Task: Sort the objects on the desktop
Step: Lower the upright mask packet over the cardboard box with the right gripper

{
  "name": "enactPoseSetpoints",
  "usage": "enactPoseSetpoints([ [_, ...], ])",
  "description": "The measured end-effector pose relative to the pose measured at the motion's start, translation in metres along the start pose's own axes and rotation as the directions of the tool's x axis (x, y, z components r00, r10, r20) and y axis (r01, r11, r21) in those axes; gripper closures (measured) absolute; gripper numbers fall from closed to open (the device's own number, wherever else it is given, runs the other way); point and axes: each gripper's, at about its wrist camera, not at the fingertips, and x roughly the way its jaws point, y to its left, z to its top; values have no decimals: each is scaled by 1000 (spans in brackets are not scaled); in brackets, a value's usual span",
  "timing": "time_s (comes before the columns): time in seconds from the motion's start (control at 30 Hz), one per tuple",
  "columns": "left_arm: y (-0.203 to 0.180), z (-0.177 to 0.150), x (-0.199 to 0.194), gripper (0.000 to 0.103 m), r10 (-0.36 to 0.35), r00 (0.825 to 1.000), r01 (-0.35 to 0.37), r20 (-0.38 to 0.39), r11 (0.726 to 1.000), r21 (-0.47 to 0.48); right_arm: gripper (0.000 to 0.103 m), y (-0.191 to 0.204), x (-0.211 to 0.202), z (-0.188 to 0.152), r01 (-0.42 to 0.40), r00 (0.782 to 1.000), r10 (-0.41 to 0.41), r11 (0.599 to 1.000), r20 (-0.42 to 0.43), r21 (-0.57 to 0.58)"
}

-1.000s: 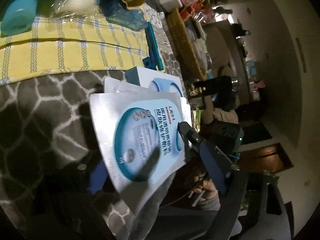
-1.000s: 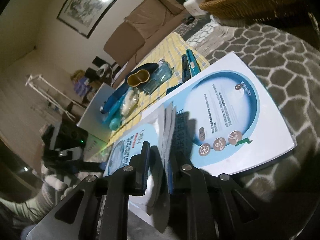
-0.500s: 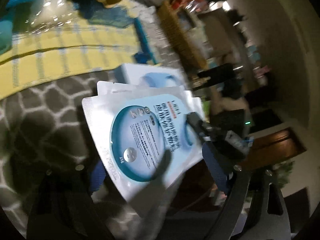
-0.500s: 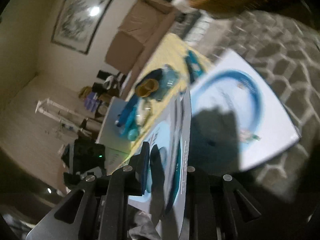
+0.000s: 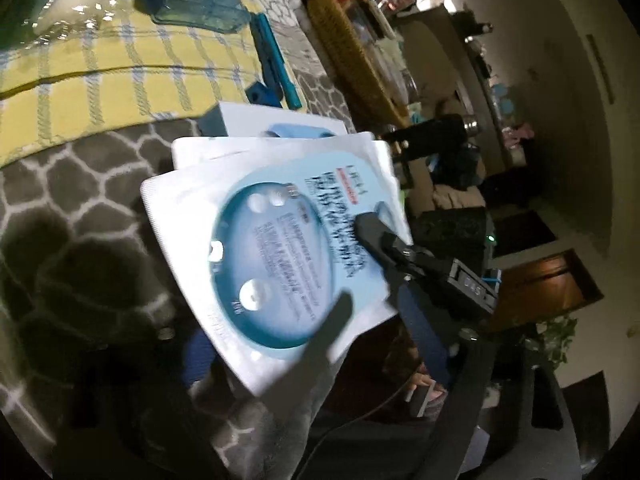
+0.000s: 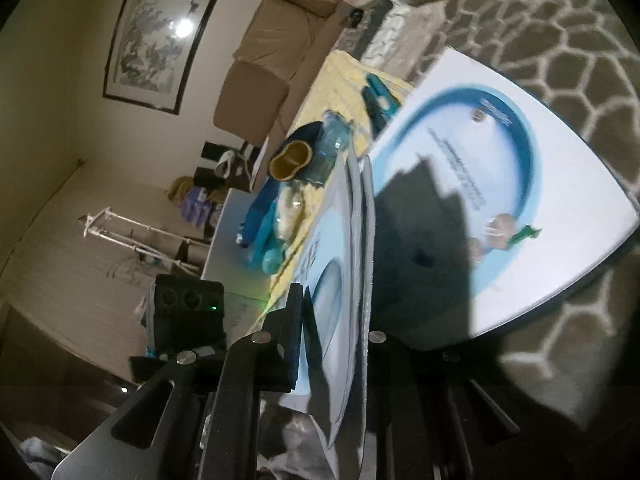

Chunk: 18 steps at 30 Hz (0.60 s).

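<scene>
A stack of white and blue face-mask sachets (image 5: 280, 256) hangs over the table edge. My right gripper (image 6: 336, 320) is shut on it, and the stack shows edge-on in the right wrist view. One black finger (image 5: 374, 232) of that gripper lies across the top sachet's print. My left gripper (image 5: 304, 332) faces the flat side of the stack; its jaws are closing with the lower part of the sachets between them, and the pads stand clear of the edges. The matching white box (image 6: 500, 184) with a blue ring lies flat on the grey patterned tablecloth (image 6: 560, 60).
Behind the box a yellow checked cloth (image 5: 100, 76) carries a teal pen-like tool (image 5: 276, 64), a clear blue case (image 5: 200, 12) and a brown-rimmed cup (image 6: 290, 160). A wicker basket (image 5: 352, 68) stands at the table's far side. A sofa (image 6: 272, 60) stands beyond the table.
My right gripper has rolled, so the sachet stack now stands edge-on in its view. In the left wrist view the stack has shifted slightly upward and the left jaws have narrowed.
</scene>
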Motion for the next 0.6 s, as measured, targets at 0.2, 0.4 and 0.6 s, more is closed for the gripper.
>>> enactPoseSetpoints([
  [0.2,-7,1,-18,33,-24,999,23,40,1000,20,88,40,-2,9,-3,1000,2,995,-7,-97],
  [0.4,-32,7,-70,33,-106,986,100,128,994,52,87,95,2,24,-13,1000,9,985,-22,-172],
  [0.6,-46,19,-156,33,-150,957,129,249,987,98,87,173,36,45,-56,997,43,970,-63,-236],
])
